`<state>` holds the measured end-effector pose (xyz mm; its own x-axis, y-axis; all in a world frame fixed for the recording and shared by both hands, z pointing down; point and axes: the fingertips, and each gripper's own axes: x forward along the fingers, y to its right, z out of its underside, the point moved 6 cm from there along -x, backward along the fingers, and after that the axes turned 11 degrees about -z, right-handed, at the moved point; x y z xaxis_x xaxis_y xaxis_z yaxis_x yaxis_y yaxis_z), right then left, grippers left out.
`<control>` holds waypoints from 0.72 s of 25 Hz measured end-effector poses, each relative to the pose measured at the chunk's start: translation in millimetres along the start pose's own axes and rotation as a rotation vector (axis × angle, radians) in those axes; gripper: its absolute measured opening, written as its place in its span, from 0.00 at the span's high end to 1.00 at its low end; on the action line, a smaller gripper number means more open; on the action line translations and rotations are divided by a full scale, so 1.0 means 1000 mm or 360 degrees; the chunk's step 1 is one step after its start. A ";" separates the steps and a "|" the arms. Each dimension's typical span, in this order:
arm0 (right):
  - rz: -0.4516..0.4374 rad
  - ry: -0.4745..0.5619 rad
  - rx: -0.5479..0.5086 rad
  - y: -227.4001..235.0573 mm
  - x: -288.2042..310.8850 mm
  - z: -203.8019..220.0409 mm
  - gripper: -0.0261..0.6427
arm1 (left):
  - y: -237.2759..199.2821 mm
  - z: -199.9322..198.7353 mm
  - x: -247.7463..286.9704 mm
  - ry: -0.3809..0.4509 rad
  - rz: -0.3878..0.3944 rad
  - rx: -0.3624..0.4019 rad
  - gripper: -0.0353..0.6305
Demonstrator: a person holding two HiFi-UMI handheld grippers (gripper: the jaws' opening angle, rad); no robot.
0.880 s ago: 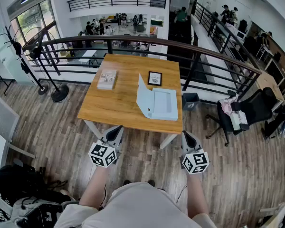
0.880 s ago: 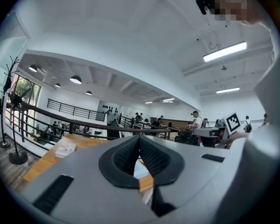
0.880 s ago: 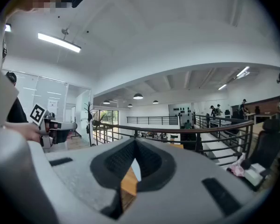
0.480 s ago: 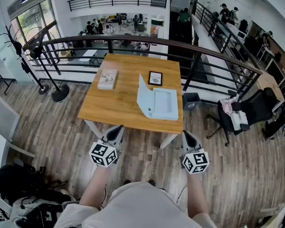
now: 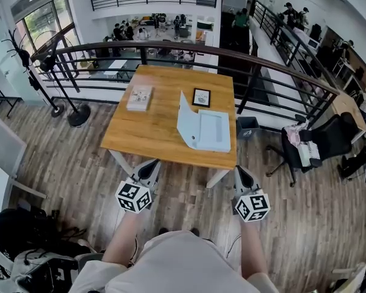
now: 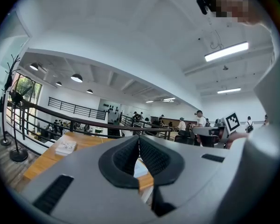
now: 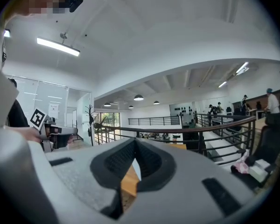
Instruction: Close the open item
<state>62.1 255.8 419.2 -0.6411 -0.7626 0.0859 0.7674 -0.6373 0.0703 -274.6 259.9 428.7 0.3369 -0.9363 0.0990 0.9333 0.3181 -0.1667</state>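
Observation:
A light blue case (image 5: 206,131) lies open on the wooden table (image 5: 146,139), right of the middle, with its lid (image 5: 184,117) standing up along its left side. Both grippers hang low before the table's near edge, apart from the case. My left gripper (image 5: 149,167) is shut and holds nothing; in the left gripper view its pads (image 6: 139,141) meet at the tips. My right gripper (image 5: 241,173) is likewise shut and holds nothing, with its tips (image 7: 134,146) touching in the right gripper view. A sliver of the case (image 6: 140,167) shows through the gap under the left pads.
A book (image 5: 139,97) lies at the table's far left and a small framed picture (image 5: 200,97) at the far middle. A railing (image 5: 262,66) runs behind the table. An office chair (image 5: 320,140) stands to the right, a coat stand (image 5: 64,90) to the left.
The head view has shifted slightly, so the table sits a little higher in it. Both grippers keep their places before the table, still shut.

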 end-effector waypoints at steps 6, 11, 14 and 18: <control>-0.0041 -0.0013 -0.0006 -0.001 0.004 0.003 0.96 | 0.001 0.003 -0.001 0.0000 -0.0012 -0.0011 0.92; -0.0056 -0.0026 -0.0007 0.005 0.001 0.008 0.96 | 0.006 0.007 0.000 0.0003 -0.0037 -0.0012 0.88; -0.0067 -0.0028 -0.0005 0.009 -0.001 0.007 0.96 | 0.010 0.007 0.000 0.0000 -0.0053 -0.0013 0.85; -0.0075 -0.0039 0.0004 0.016 -0.002 0.010 0.96 | 0.016 0.009 0.002 -0.0006 -0.0075 -0.0006 0.81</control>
<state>75.5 248.7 430.0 -0.6765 -0.7287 0.1068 0.7363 -0.6722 0.0776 -257.8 264.8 434.8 0.2932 -0.9496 0.1106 0.9476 0.2732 -0.1657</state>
